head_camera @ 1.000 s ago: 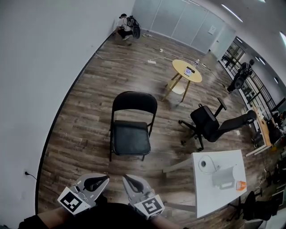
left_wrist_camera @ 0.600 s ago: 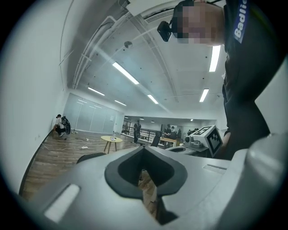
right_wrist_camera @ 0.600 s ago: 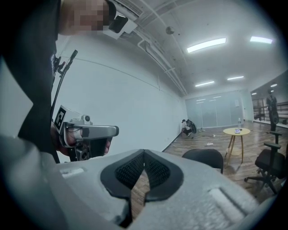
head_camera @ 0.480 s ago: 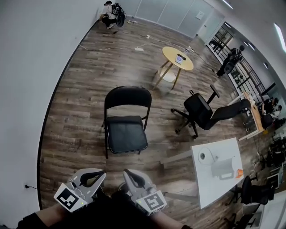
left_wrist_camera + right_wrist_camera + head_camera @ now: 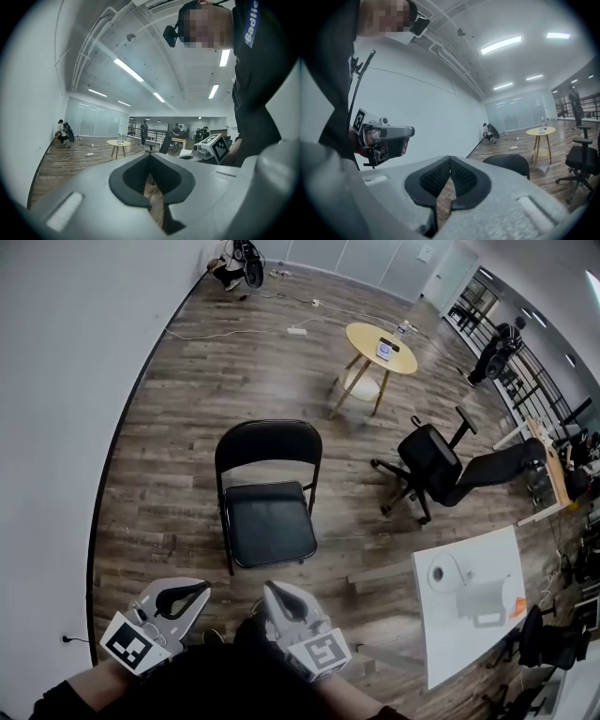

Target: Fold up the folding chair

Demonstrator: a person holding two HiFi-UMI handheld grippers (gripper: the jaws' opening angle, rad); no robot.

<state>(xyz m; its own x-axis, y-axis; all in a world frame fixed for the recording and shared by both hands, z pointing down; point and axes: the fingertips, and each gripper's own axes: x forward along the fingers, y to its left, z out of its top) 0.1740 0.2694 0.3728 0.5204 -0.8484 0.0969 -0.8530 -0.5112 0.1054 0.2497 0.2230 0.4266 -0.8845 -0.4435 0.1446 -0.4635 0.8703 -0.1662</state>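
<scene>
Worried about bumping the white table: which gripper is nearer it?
Right. The right gripper is left of the white table; the left gripper is farther left, beside it.

Open floor (image 5: 169, 521) before folding chair (image 5: 272, 532)

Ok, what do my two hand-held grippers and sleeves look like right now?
Both the left hand-held gripper and right hand-held gripper are light grey, with rounded jaws lined in black pads. Each carries a white cube with black square markers. The sleeves are black.
</scene>
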